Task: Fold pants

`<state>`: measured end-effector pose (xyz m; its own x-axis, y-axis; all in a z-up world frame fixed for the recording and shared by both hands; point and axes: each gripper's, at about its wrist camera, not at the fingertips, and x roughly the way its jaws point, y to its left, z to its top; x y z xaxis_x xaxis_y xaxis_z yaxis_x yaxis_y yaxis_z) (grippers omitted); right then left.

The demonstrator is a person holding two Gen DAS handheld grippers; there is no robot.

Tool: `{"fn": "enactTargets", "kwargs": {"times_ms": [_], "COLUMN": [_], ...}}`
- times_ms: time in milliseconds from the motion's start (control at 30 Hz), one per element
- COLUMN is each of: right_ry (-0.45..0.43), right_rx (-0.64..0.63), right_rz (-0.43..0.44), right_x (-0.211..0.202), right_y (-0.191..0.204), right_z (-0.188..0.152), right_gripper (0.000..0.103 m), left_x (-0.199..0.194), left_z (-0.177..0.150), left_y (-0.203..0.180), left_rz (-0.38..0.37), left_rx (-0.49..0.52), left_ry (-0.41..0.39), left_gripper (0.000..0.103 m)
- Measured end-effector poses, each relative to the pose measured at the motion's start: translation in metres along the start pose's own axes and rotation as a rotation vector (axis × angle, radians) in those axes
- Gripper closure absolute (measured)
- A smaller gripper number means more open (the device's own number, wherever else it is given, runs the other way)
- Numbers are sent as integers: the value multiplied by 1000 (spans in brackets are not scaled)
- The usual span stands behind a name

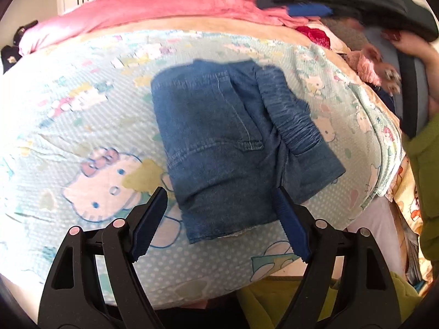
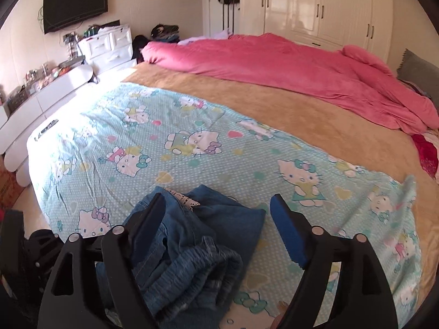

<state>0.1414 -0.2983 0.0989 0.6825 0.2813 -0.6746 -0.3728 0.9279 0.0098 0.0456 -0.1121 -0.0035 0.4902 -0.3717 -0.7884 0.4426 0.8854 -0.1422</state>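
Blue denim pants (image 1: 219, 142) lie folded into a compact stack on the cat-print sheet (image 1: 82, 109), their ribbed waistband on the right side. My left gripper (image 1: 220, 190) hovers open over the near edge of the stack, one finger on each side of it. The right gripper (image 1: 290, 4) shows blurred at the top right, well above the pants. In the right wrist view the pants (image 2: 192, 246) sit bunched low between the fingers of my right gripper (image 2: 217, 196), which stands open with its pads clear of the cloth.
A tan blanket (image 2: 274, 104) and a pink duvet (image 2: 274, 63) cover the far half of the bed. White drawers (image 2: 109, 44), a wall television (image 2: 74, 4) and wardrobes (image 2: 315, 2) line the room. A person's hand (image 1: 411, 46) and green sleeve (image 1: 428, 164) are at the right.
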Motion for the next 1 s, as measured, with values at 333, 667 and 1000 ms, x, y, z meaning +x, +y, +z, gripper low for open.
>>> {"fn": "enactTargets", "kwargs": {"times_ms": [333, 667, 1000], "right_ry": [-52, -20, 60], "right_rx": [51, 103, 156], "right_rz": [-24, -25, -3], "right_x": [-42, -43, -12], "right_y": [-11, -24, -36], "right_z": [-25, -53, -80], "right_gripper": [25, 25, 25], "left_x": [-36, -44, -8], "left_z": [25, 55, 68], "left_y": [4, 9, 13], "left_rz": [89, 175, 209], "left_rx": [8, 10, 1], "left_ry": [-105, -145, -86], "left_gripper": [11, 10, 10]}}
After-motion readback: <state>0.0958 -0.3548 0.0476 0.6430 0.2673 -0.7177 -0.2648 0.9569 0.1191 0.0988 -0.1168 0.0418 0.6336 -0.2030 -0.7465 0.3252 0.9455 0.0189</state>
